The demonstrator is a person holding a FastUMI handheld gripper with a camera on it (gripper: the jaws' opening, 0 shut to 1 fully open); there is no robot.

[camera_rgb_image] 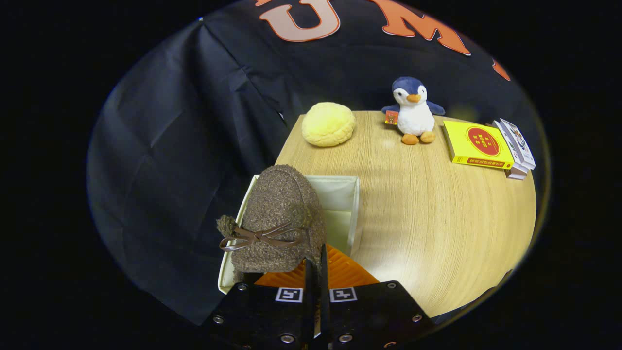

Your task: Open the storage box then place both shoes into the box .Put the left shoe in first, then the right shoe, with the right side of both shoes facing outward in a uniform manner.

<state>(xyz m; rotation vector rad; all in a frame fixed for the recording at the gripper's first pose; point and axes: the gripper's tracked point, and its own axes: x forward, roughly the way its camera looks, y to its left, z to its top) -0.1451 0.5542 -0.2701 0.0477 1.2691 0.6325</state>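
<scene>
A brown fuzzy shoe (279,218) with a thin brown bow across its top hangs over the open white storage box (356,204), toe pointing away from me. It covers most of the box's left half, while the pale inner wall on the right side stays visible. My gripper (318,262) is shut, its two fingers pressed close together on the shoe's near rim. The box sits at the left edge of the wooden table (427,218). I cannot tell whether the shoe touches the box floor.
At the table's far side lie a yellow bun-shaped plush (328,124), a blue and white penguin toy (413,112), a yellow book (478,145) and a small stack of thin boxes (517,146). Black cloth hangs to the left of the box.
</scene>
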